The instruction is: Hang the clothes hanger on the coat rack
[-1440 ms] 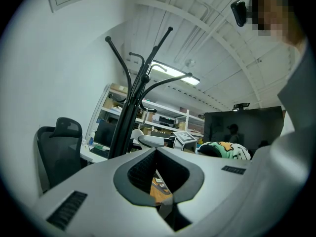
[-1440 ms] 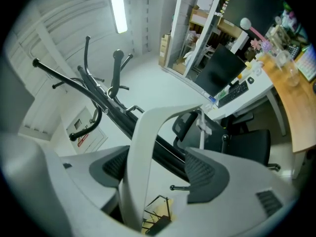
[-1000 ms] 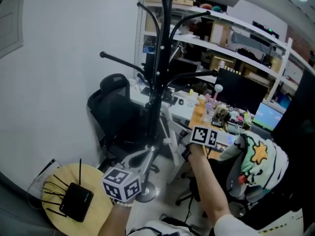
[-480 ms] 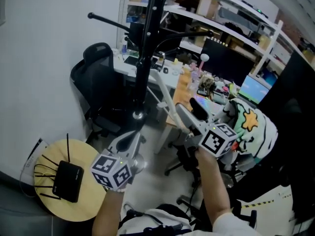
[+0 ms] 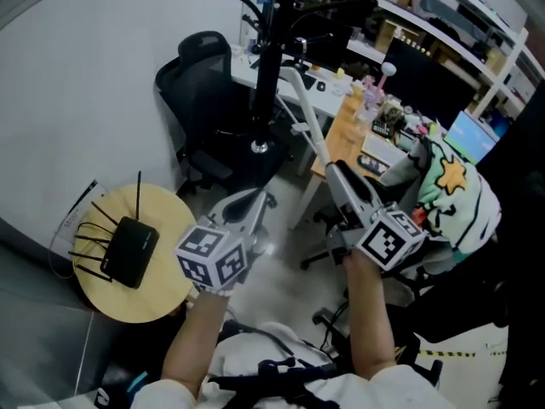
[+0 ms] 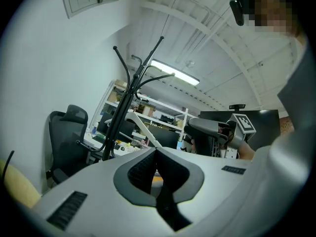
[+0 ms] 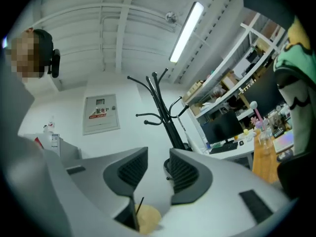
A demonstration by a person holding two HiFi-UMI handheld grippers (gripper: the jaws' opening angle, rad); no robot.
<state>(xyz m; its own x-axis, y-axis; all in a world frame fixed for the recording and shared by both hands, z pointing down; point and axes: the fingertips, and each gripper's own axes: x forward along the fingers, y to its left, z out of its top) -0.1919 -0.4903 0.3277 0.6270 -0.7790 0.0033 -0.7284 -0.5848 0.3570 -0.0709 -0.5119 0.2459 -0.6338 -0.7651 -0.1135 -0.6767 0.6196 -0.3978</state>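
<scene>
Coat rack point(image 5: 266, 75) pole upright; left tool point(image 6: 156, 153) clenched, right tool point(image 7: 158, 156) just closing (seemingly empty).

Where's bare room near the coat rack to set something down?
Round table: bare wood beside the router. The floor between the coat rack base and you is bare. The desk at right is crowded.

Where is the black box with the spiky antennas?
The black router sits on the round wooden table at the lower left of the head view, beside the white wall, just left of the left gripper.
</scene>
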